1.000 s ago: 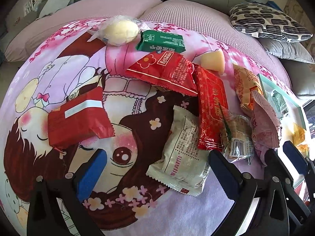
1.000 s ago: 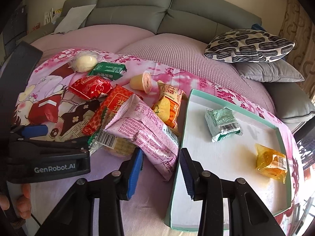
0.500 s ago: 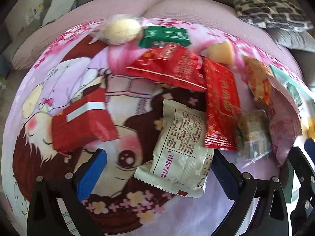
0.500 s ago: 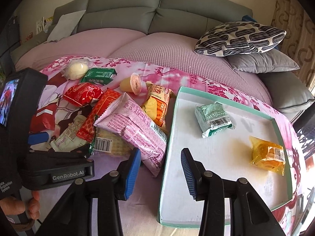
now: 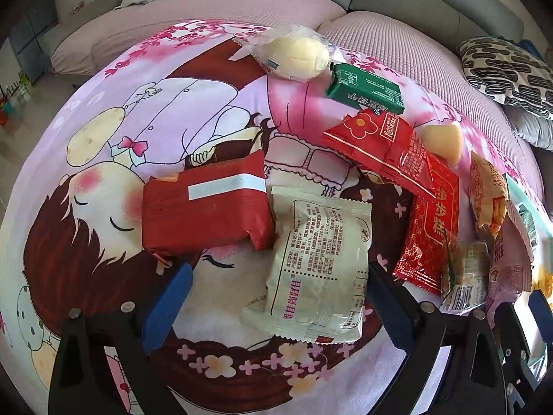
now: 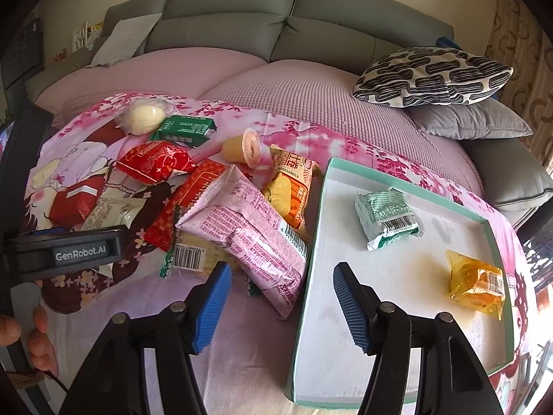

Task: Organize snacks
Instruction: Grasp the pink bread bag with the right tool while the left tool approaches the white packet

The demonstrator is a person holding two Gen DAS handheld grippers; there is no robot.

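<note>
Snacks lie in a loose heap on a pink cartoon-print bedsheet [image 5: 145,110] spread over the bed. Left gripper [image 5: 276,304] hangs over the near end of the heap, jaws wide apart though they have just been closing a little; the cream packet [image 5: 318,263] lies between its blue pads, with no pad pressing on it. A dark red packet [image 5: 207,207] sits just left of the cream packet, touching it. Farther off: a wrapped bun [image 5: 293,56] at the far edge, a green packet [image 5: 364,87] beside it, a bright red packet [image 5: 380,148] overlapping a long red packet [image 5: 432,231], and a jelly cup [image 5: 444,140] to the right. Right gripper [image 6: 280,297] hovers at the near left rim of the tray [image 6: 321,207], jaws apart and just opening further, gripping nothing; the near end of the pink packet [image 6: 249,231] lies between the pads and beyond them, free of both. The pink packet leans on a clear barcode packet [image 6: 193,252] and on a yellow-orange packet [image 6: 290,186] that rests against the tray's left wall. Inside the tray, a pale green packet [image 6: 387,218] lies toward the far middle, and a yellow packet [image 6: 475,282] lies near the right wall, well apart from it. A patterned cushion [image 6: 432,74] rests on a grey cushion [image 6: 473,121] at the far right. Fingers [image 6: 34,328] of a hand show at the left edge, on the left gripper's handle.
</note>
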